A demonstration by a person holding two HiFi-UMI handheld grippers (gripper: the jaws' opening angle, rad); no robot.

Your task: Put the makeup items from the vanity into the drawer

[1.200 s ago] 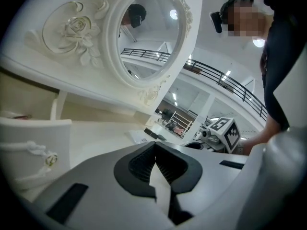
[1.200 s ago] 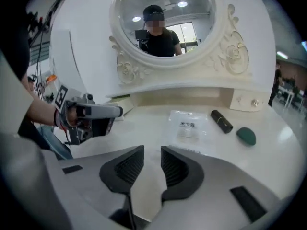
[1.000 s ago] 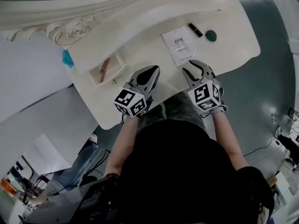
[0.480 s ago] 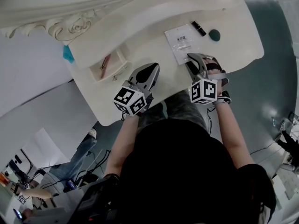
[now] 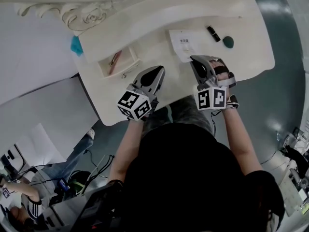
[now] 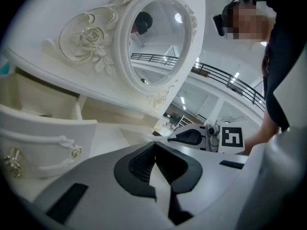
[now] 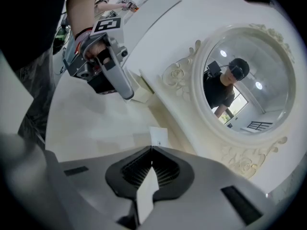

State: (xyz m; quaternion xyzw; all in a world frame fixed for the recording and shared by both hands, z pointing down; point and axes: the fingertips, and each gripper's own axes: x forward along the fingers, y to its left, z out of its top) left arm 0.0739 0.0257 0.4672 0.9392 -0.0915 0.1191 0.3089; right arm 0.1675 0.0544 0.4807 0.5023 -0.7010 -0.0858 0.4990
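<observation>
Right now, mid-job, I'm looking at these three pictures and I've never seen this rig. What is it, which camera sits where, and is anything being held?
There is no robot arm here. A person holds a two-jaw gripper in each hand. The head view comes from a camera on the person's head, looking steeply down at the cream vanity. The other two pictures come from a camera riding on each gripper and looking along its jaws; the oval mirror shows in both.

On the vanity lie a white packet, a black tube and a teal sponge. The small drawer stands open with a pink stick inside.

The left gripper is shut and empty, near the vanity's front edge. The right gripper is shut on the white packet's near edge, and a white corner sticks out past its jaws.
</observation>
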